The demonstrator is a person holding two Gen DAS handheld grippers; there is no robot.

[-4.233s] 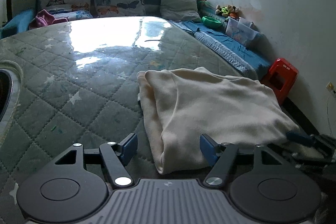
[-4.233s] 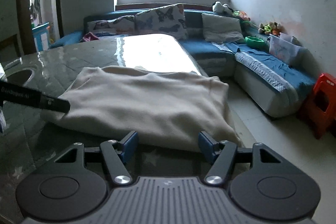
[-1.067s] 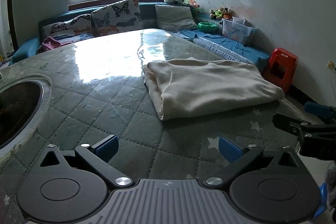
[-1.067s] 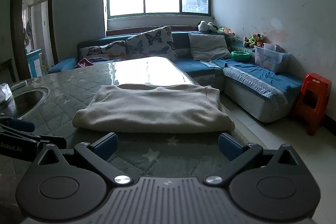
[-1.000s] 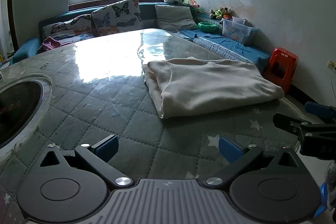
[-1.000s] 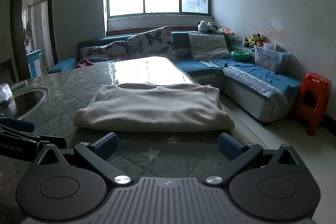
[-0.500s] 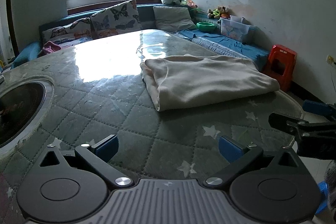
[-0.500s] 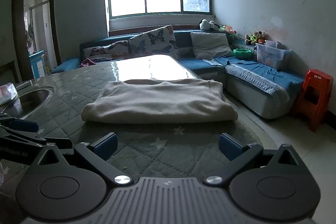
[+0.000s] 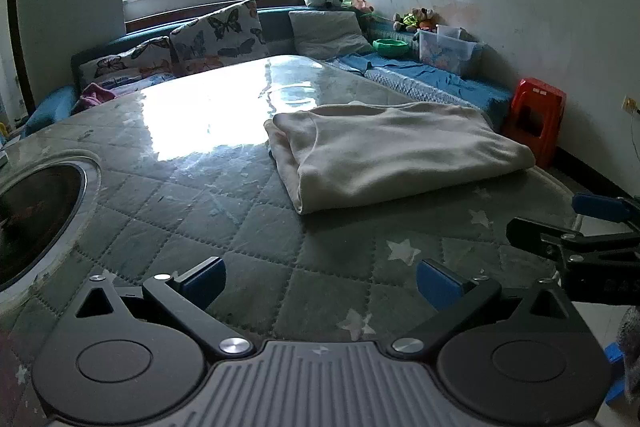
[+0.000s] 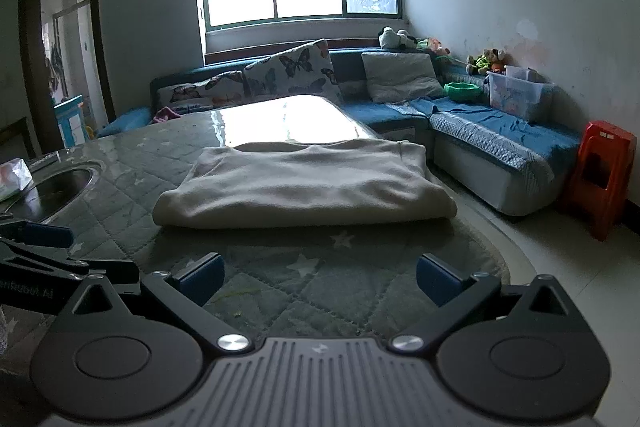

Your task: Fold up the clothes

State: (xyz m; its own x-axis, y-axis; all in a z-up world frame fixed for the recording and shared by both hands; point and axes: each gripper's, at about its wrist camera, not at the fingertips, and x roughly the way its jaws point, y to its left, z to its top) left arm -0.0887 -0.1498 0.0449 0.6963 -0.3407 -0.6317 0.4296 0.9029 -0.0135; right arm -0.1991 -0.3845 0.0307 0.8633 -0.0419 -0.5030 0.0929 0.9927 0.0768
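Observation:
A cream garment (image 9: 396,151) lies folded into a thick rectangle on the quilted green table cover (image 9: 224,211); the right wrist view shows the same cream garment (image 10: 308,183) ahead. My left gripper (image 9: 320,281) hovers near the table's front edge, well short of the garment, open with nothing between its blue fingers. My right gripper (image 10: 318,279) is likewise open and empty, back from the garment's near fold. Each gripper shows at the edge of the other's view: the right gripper (image 9: 584,231) at the far right, the left gripper (image 10: 44,247) at the far left.
A round metal basin (image 9: 36,219) is sunk into the table at the left. A blue corner sofa (image 10: 480,131) with cushions, toys and a clear box runs behind and to the right. A red plastic stool (image 10: 604,171) stands on the floor at right.
Both grippers have drawn back and risen from the folded garment and opened wider. The garment lies still on the table.

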